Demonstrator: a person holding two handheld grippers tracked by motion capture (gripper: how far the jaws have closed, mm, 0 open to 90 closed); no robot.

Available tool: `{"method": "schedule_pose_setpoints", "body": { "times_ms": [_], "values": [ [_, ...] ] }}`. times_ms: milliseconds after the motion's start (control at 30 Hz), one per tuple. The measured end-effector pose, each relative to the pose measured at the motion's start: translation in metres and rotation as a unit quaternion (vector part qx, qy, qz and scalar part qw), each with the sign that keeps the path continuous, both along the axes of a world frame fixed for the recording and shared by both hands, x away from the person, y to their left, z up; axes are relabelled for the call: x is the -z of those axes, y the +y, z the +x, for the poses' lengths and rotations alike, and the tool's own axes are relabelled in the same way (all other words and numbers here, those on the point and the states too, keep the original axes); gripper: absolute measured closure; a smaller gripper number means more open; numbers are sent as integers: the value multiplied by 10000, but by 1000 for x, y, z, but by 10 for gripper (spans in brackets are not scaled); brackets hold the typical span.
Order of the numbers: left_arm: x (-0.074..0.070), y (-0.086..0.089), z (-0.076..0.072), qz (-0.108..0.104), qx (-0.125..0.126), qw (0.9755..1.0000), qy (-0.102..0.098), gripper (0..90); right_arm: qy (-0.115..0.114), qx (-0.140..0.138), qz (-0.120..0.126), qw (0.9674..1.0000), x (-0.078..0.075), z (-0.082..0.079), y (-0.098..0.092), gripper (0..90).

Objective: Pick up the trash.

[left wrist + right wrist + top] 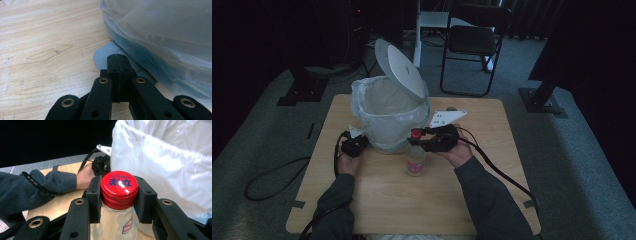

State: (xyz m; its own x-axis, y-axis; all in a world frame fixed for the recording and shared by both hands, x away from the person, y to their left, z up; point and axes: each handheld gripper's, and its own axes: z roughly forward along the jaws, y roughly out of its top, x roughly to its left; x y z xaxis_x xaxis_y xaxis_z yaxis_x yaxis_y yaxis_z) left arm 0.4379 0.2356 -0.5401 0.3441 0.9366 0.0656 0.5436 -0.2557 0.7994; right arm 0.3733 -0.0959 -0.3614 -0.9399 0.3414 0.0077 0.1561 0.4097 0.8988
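Your right gripper [119,195] was clamped on the bottle [415,161] at its red cap [119,185], just beside the bin [387,117]. Your left gripper [117,62] rested at the bin's foot pedal [105,55], fingers together. The bottle looked light, rigid and probably slippery, so the ridged cap seemed the surest hold.

Clear bottle [415,161] w/ red cap [119,185] upright on table, just beside lined bin [388,116].

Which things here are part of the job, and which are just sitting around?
Part of the job:
bottle with red cap, clamped by the right tongs
lined bin, lid up
bin pedal, under the shut left tongs

Just around:
folding chair
floor cable
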Motion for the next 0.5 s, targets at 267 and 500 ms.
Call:
{"method": "schedule_pose_setpoints", "body": {
  "times_ms": [267,500],
  "values": [
    [0,0,0,-3,-1,10000,-1,900,-84,-29,38,10000,-19,5,9,620],
    [0,0,0,-14,2,10000,2,900,-236,-66,37,9997,-36,12,16,620]
  ]
}}
